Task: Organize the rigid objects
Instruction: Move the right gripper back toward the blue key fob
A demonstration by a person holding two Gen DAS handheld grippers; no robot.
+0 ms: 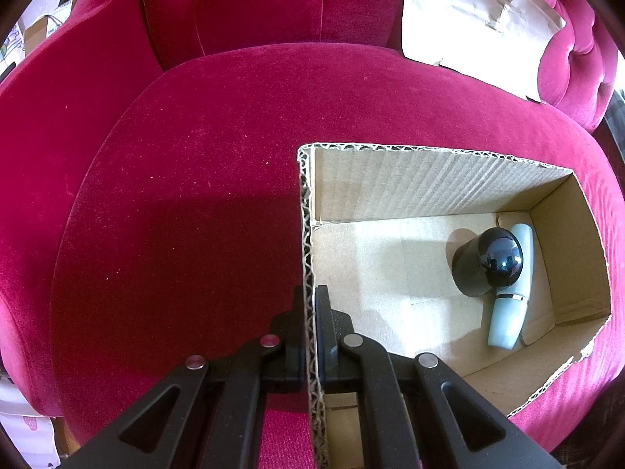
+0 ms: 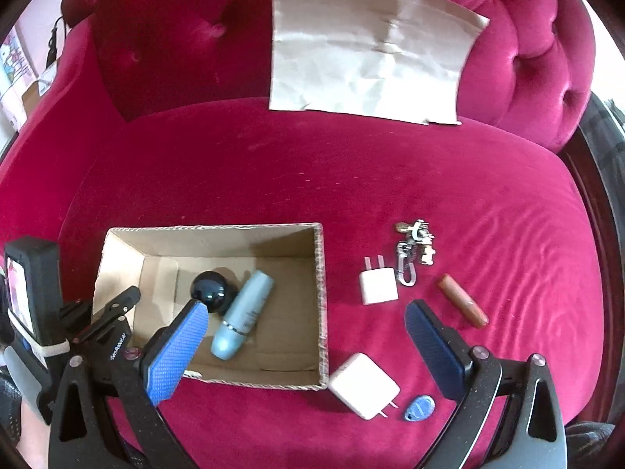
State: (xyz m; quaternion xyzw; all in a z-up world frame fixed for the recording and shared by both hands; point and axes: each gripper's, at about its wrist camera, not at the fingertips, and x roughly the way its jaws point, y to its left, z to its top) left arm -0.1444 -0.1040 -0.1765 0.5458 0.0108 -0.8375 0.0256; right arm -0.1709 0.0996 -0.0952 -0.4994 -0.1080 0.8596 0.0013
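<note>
An open cardboard box (image 1: pixel 429 183) sits on the red velvet seat. A black round-topped object (image 1: pixel 488 265) and a pale blue bottle (image 1: pixel 511 312) lie inside it. My left gripper (image 1: pixel 310 293) is shut on the box's near left wall. In the right wrist view, my right gripper (image 2: pixel 304 306) hangs wide open and empty above the box's right wall (image 2: pixel 322 293). The black object (image 2: pixel 213 291) and the bottle (image 2: pixel 244 314) lie below its left finger. On the seat to the right are a small white plug (image 2: pixel 378 285), keys (image 2: pixel 414 250), a brown tube (image 2: pixel 465 305), a larger white charger (image 2: pixel 363 385) and a blue fob (image 2: pixel 420 406).
A creased sheet of brown paper (image 2: pixel 363 58) leans on the tufted backrest (image 2: pixel 164 39). The left gripper (image 2: pixel 117 301), with its camera block, stands at the box's left wall. The seat's armrests curve up on both sides.
</note>
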